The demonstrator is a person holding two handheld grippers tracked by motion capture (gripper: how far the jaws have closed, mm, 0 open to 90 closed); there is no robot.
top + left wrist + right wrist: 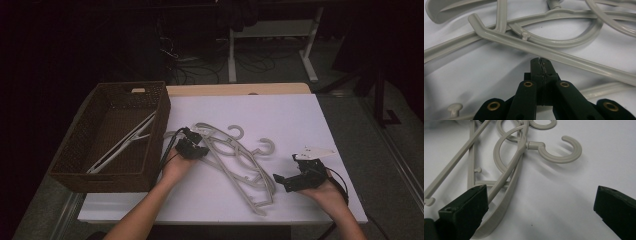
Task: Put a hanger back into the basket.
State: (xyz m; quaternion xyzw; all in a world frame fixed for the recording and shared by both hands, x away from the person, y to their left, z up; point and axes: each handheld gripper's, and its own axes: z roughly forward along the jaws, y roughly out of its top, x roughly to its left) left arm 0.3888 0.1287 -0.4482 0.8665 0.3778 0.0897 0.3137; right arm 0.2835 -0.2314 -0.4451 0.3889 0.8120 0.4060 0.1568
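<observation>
In the high view, the wicker basket (112,137) wall hides the lower end of the white hanger (122,144) lying inside it. The left gripper (192,144) covers part of the grey hangers (235,160) beneath it, and where they overlap their bars cannot be told apart

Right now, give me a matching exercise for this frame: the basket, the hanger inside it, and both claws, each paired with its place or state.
Things:
1. left claw
2. right claw
3. wicker basket
4. hanger in the basket

Places or states:
A. jaws wide apart
B. at the table's left edge
C. jaws shut, nothing between them
D. lying slanted on a woven floor

Pairs: 1-C, 2-A, 3-B, 4-D
</observation>
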